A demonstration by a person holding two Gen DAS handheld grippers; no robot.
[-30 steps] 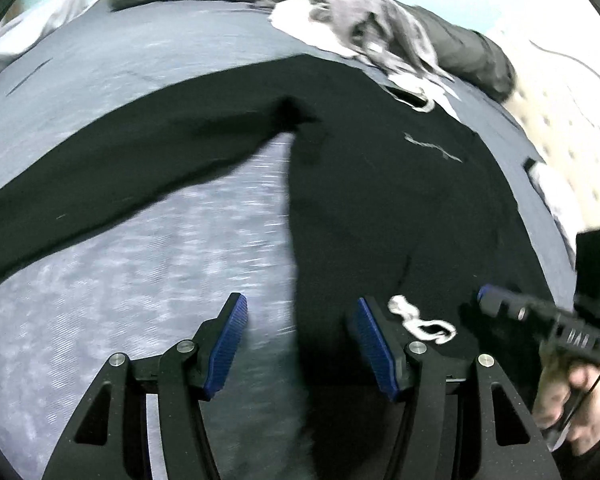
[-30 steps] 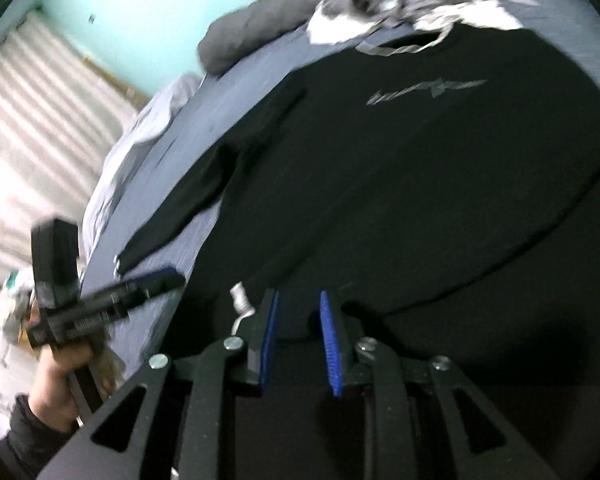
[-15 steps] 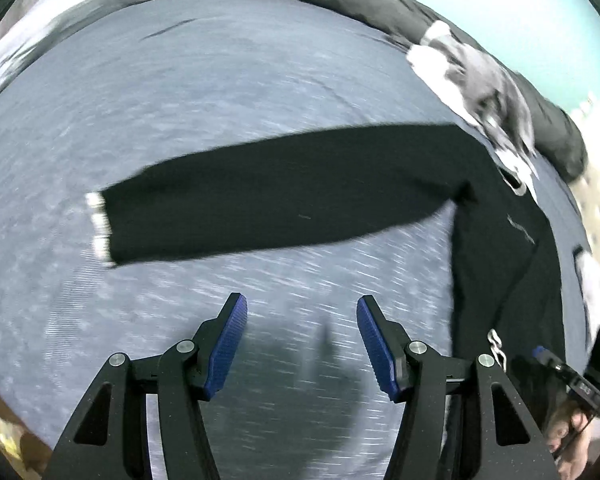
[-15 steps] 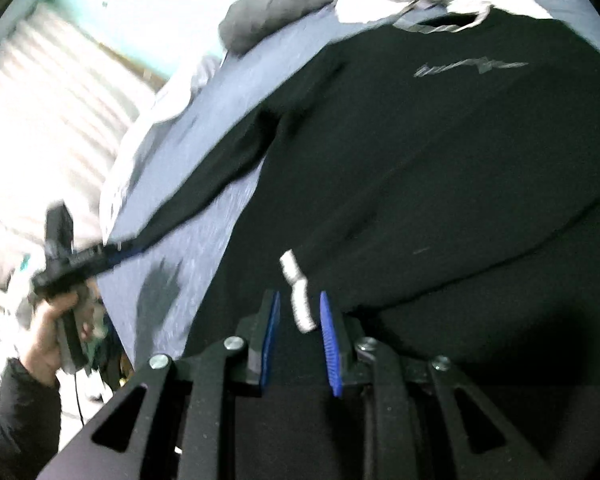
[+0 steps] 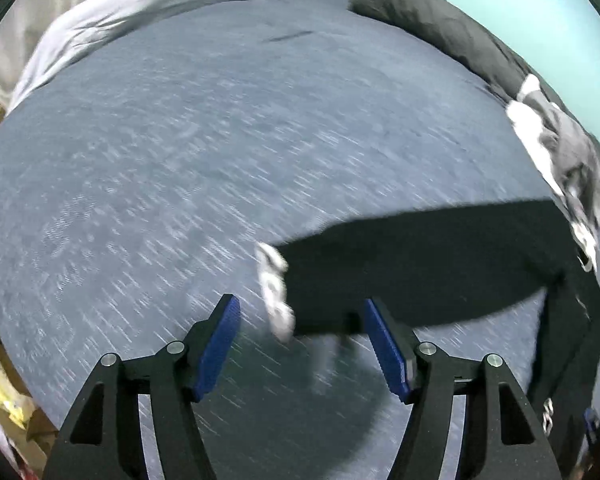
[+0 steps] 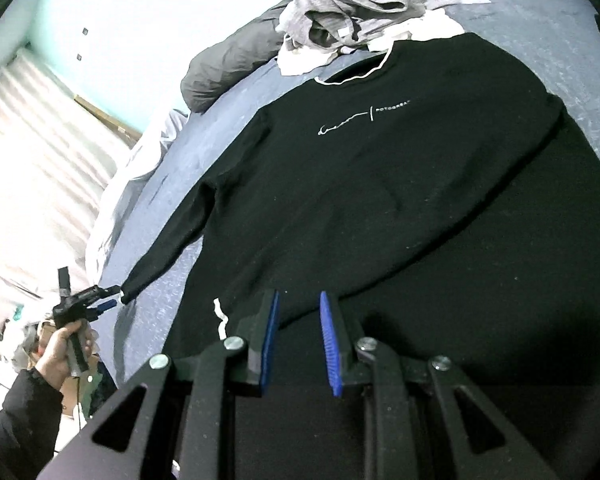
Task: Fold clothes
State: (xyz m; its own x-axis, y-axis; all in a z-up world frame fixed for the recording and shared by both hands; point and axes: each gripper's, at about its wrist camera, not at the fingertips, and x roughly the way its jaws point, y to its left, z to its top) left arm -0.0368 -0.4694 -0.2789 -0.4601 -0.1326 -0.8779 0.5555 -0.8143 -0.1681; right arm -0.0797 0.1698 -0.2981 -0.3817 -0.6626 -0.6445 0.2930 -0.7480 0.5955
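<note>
Black sweater lies flat, front up, on the blue-grey bed cover, collar toward 12 o'clock in the right wrist view, one sleeve stretched out toward 8 o'clock. I judge the step to be sleeve folding: my left gripper, jaws just widened and empty, hangs over the white cuff and must close on it next. My right gripper stands narrowly open at the hem, whether pinching cloth I cannot tell, and motion blur smears the cuff
</note>
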